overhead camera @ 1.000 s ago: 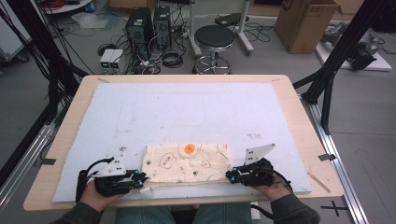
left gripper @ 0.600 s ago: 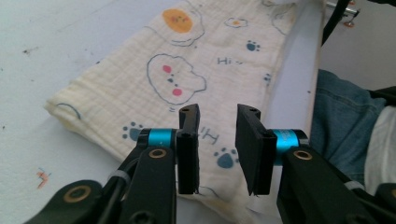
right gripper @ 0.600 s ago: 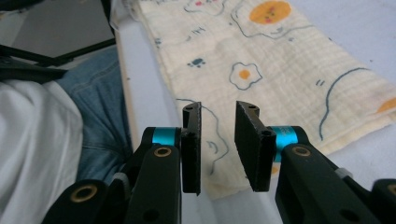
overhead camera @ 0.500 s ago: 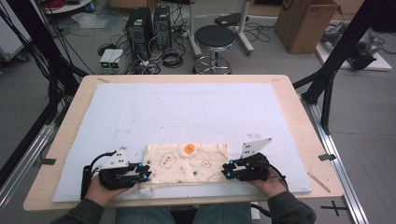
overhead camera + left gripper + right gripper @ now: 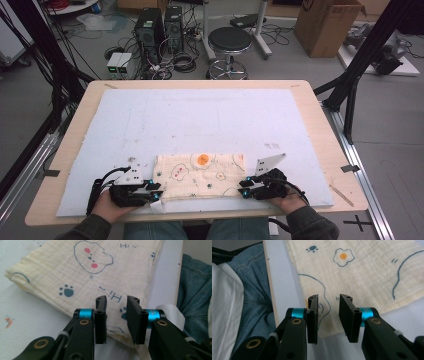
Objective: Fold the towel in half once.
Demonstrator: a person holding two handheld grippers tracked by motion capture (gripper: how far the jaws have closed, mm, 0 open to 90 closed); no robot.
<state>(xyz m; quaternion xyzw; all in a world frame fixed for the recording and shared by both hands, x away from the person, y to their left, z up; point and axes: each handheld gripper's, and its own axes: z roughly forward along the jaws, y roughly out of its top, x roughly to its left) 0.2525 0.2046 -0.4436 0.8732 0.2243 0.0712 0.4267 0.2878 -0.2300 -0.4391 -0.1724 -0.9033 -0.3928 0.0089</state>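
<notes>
High view: folded cream cloth — cartoon prints, orange egg yolk.

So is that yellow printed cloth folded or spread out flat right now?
Folded. The cloth lies as a narrow strip, and the left gripper view shows stacked layers along its edge.

High overhead, 2 close views, shared cloth

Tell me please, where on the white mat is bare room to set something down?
The white mat is bare across its whole far half, beyond the folded cloth, and also at both sides of it. The near edge is crowded: the cloth lies there, with the left gripper at its left end and the right gripper at its right end, jaws just opening.
</notes>
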